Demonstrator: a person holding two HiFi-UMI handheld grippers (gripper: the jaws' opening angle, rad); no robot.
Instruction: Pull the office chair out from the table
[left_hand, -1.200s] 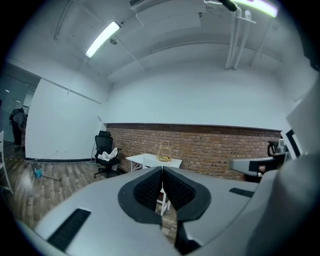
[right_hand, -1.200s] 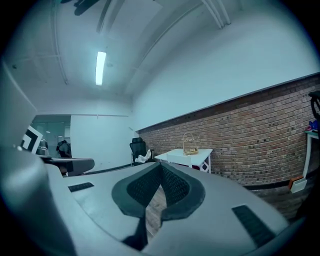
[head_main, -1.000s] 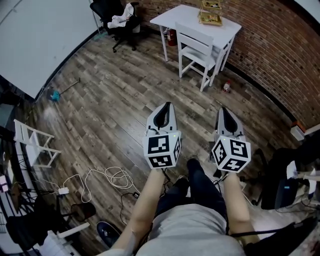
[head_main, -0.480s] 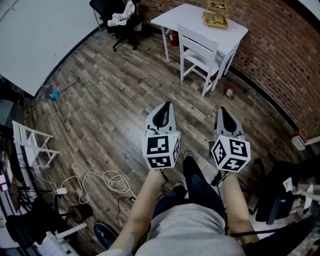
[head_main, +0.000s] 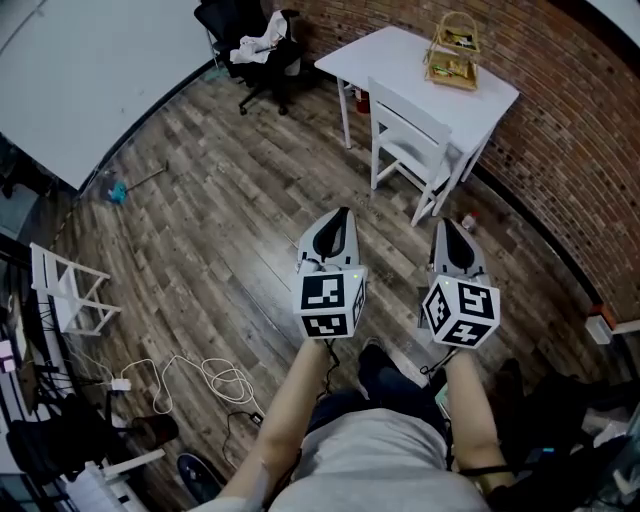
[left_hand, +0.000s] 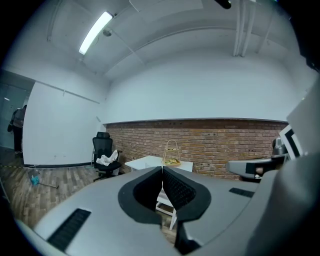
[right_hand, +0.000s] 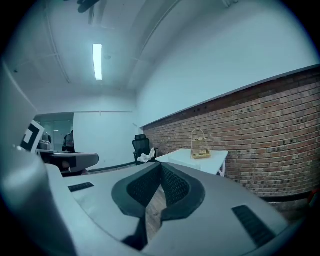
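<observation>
White chair (head_main: 408, 140), tucked under surface (head_main: 400, 55): 1 o'clock from my left gripper (head_main: 340, 215), 12 o'clock from nearer right gripper (head_main: 446, 225); well apart. Both grippers closed, empty.

The wood-plank floor (head_main: 230, 200) fills the room. At the far right a white table (head_main: 400, 55) stands on it against the brick wall, with a wire basket (head_main: 452, 50) on its far end. A white wooden chair (head_main: 410, 150) stands on the near side of the table, its seat under the top. A black office chair (head_main: 250, 45) stands at the far left, apart from the table. White cable (head_main: 215, 380) lies coiled on the near left planks, and a blue-headed mop (head_main: 120, 190) lies farther along the left.
</observation>
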